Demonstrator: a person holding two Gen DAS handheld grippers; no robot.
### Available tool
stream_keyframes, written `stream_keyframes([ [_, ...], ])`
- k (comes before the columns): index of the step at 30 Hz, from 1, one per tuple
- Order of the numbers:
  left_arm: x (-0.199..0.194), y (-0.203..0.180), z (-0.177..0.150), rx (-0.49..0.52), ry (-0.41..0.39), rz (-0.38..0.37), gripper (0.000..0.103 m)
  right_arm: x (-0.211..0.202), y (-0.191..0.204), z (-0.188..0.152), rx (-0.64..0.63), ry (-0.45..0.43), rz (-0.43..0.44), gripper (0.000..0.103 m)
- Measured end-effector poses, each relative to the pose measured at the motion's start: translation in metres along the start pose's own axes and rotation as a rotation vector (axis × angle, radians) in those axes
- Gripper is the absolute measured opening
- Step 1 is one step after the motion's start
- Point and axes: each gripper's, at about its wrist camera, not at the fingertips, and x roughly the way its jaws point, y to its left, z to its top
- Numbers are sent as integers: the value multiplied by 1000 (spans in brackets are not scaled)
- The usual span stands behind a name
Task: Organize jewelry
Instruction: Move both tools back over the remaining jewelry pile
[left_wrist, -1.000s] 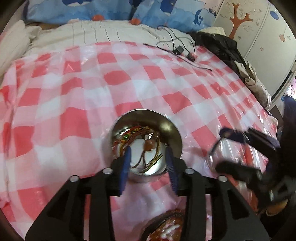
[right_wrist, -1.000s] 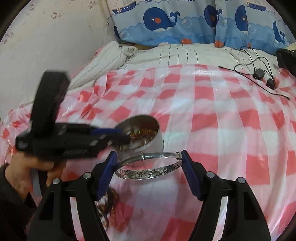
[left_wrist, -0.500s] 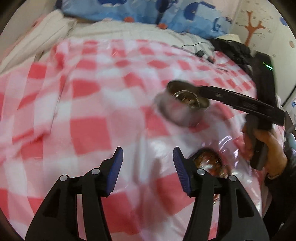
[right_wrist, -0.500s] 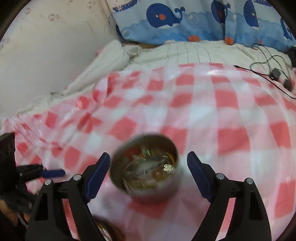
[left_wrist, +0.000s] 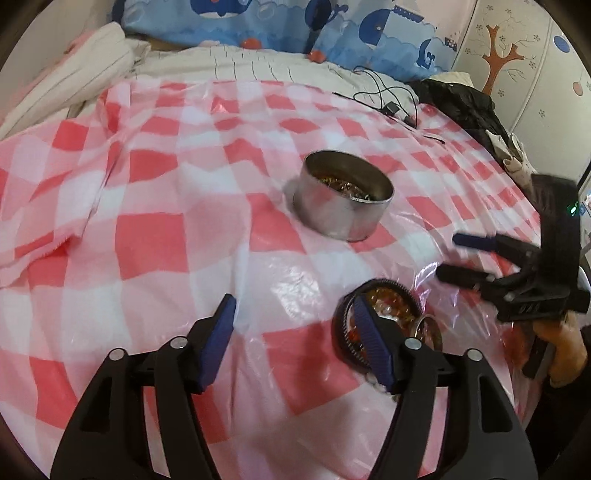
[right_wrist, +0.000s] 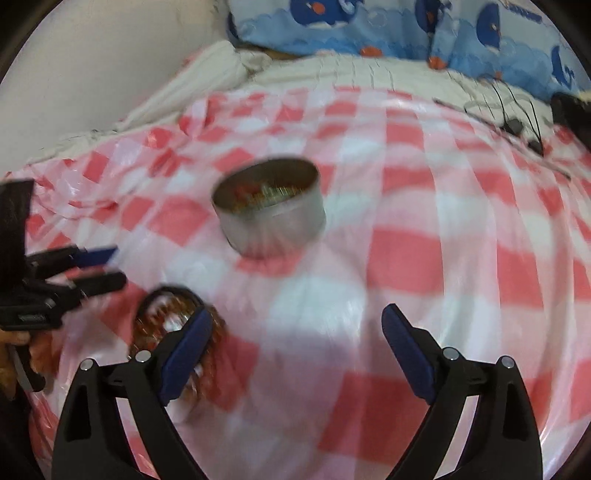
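Observation:
A round metal tin (left_wrist: 345, 195) holding bracelets and beads stands on the red-and-white checked plastic cloth (left_wrist: 155, 236); it also shows in the right wrist view (right_wrist: 269, 206). A heap of amber bead bracelets and rings (left_wrist: 388, 317) lies on the cloth in front of the tin, also seen in the right wrist view (right_wrist: 170, 321). My left gripper (left_wrist: 295, 321) is open and empty, low over the cloth left of the heap. My right gripper (right_wrist: 295, 332) is open and empty, right of the heap; it appears at the right of the left wrist view (left_wrist: 461, 258).
Black cables with a small adapter (left_wrist: 391, 107) lie at the far edge of the cloth. A dark garment (left_wrist: 461, 103) lies at the back right. Whale-print pillows (left_wrist: 295, 26) and white bedding (left_wrist: 74, 74) lie behind. A wall (right_wrist: 92, 55) stands at left.
The silver bangle held in my right gripper a second ago now lies in the tin, and that gripper has pulled back open. My left gripper has left the tin and moved back and left.

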Motion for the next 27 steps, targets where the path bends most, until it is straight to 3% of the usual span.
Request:
stream_keyframes([
  [4,-3,-6,0,4,-10,35,73,0,5,2,9,20,39,89],
  [8,-8,-4,1,-5,-16,67,74,-7,18,-2,-67,21,3,89],
  [18,-29,-13,-3,21,-52,105,80,-9,40,-21,-165,86,11,89],
  [27,-40,-35,-20,117,-50,170,83,-21,51,-37,-204,81,-14,92],
])
